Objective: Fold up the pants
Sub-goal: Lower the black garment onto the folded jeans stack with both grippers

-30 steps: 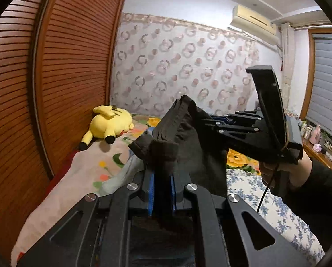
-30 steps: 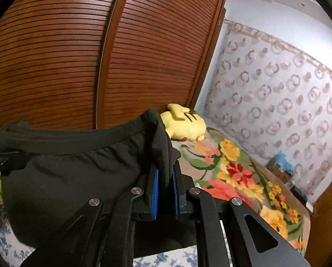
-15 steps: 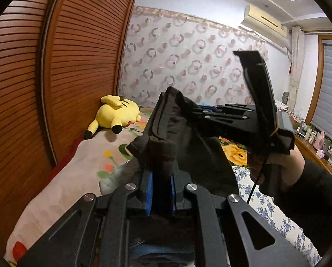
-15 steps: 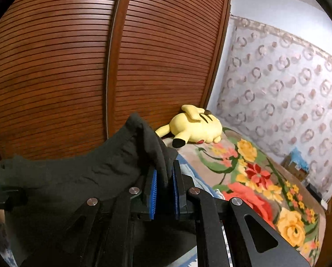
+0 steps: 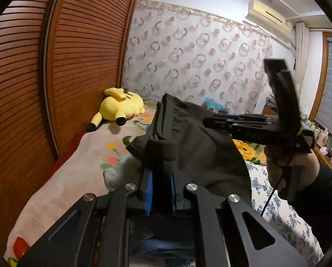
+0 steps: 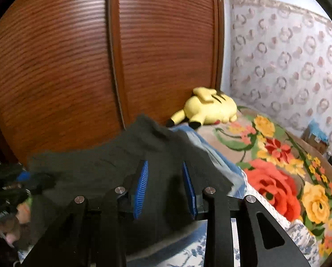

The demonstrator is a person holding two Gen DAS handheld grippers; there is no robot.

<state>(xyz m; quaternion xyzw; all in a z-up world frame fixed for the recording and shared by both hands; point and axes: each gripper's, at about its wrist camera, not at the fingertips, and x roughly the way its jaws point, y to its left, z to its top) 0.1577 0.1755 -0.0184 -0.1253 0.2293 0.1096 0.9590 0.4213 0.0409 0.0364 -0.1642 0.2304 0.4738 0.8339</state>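
Observation:
The dark grey pants [image 5: 199,146] hang bunched between the two grippers above the bed. My left gripper [image 5: 161,173] is shut on a bunched corner of the cloth, which sticks up between its blue pads [image 5: 149,189]. To its right, a hand [image 5: 286,166] holds the right gripper [image 5: 208,120] against the far side of the pants. In the right wrist view the right gripper [image 6: 165,164] has its jaws opening. Its blue pads [image 6: 141,189] stand apart, and the pants [image 6: 103,162] lie slack between and beyond them, no longer pinched. The left gripper [image 6: 7,178] is a blur at the left edge.
A yellow plush toy [image 6: 210,109] lies at the far end of the bed by the slatted wooden wardrobe doors [image 5: 32,77]. A floral blanket [image 6: 275,178] covers the bed. A blue garment [image 6: 219,155] and a grey cloth [image 5: 119,173] lie under the pants.
The right gripper's jaws have parted and let go of the pants' edge, which has dropped away. Both grippers have sunk a little toward the bed, and the right one has rolled.

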